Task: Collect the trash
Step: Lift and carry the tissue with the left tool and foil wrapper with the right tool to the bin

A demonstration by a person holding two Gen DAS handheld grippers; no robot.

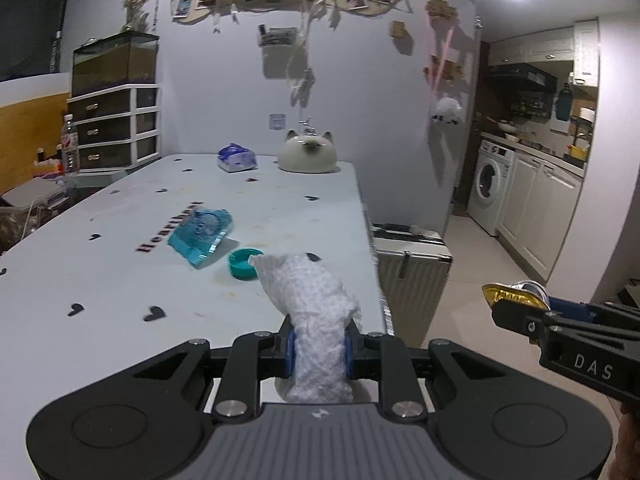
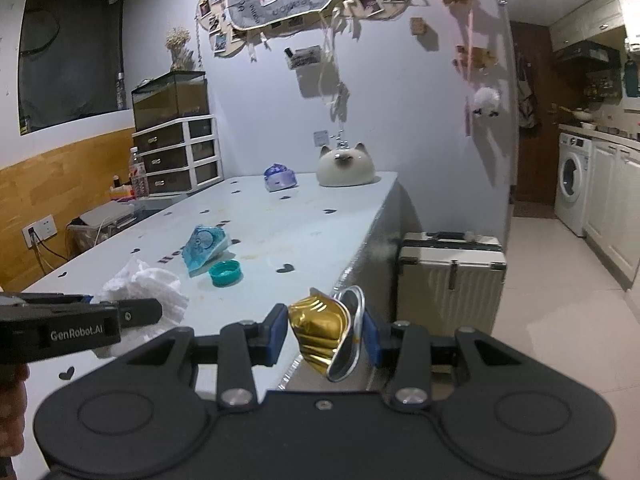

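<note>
The left gripper point(image 1: 319, 350) is closed on a crumpled white paper towel point(image 1: 316, 312) above the white table point(image 1: 120, 280) — soft, light, easy anywhere. The right gripper point(image 2: 326, 336) pinches a crushed gold foil cup point(image 2: 320, 330) — thin, slippery, best held across its body.

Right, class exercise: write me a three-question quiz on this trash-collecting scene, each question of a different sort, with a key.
1. True or false: the left hand-held gripper is shut on a crumpled white tissue.
2. What does the right hand-held gripper hold? A) a teal cap B) a crushed gold capsule C) a plastic bottle
3. Fill in: the teal cap lies on the table beside a blue ______ wrapper.

Key
1. True.
2. B, the crushed gold capsule.
3. Plastic.
</note>
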